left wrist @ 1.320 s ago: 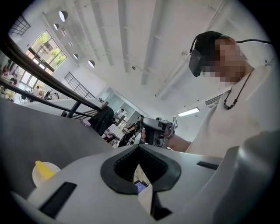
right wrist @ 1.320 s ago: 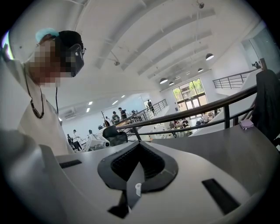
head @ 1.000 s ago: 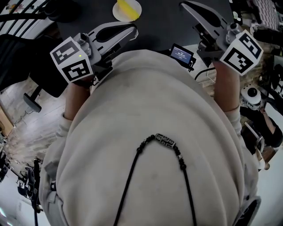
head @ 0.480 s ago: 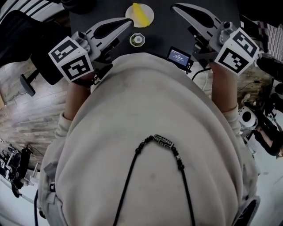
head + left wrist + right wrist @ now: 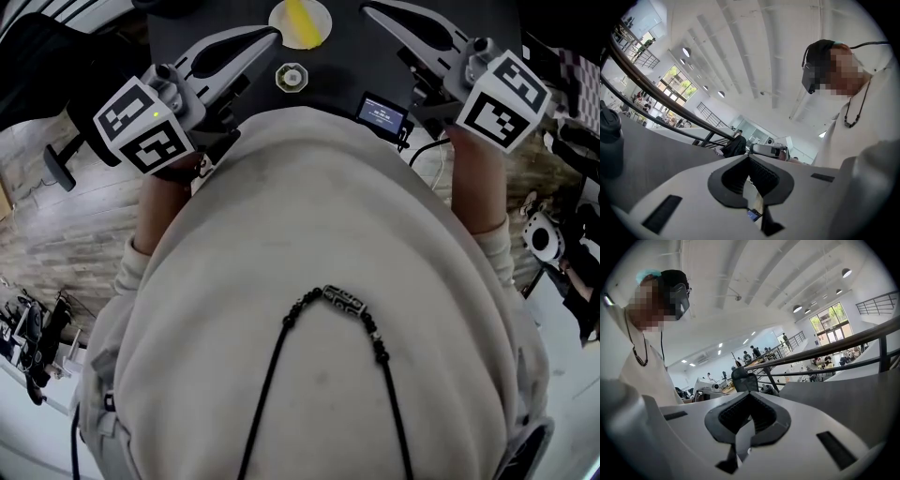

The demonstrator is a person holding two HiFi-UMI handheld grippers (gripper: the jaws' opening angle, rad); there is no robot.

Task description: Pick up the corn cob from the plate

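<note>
A yellow corn cob (image 5: 302,19) lies on a small white plate (image 5: 281,17) at the far top edge of the dark table (image 5: 337,66) in the head view. My left gripper (image 5: 272,36) is just left of the plate and nearer to me, with its jaws together and nothing in them. My right gripper (image 5: 367,9) is to the right of the plate, also shut and empty. The left gripper view shows its shut jaws (image 5: 749,157) aimed across the room, as does the right gripper view (image 5: 749,393); neither shows the plate.
A small round ring-like object (image 5: 292,77) lies on the table in front of the plate. A little screen device (image 5: 382,114) sits at the near table edge. A black office chair (image 5: 56,94) stands left. Clutter and cables (image 5: 562,225) are at the right.
The plate with the corn has shifted from upper left toward the top centre of the head view. The round object has come into view. Both grippers moved slightly and stayed shut.
</note>
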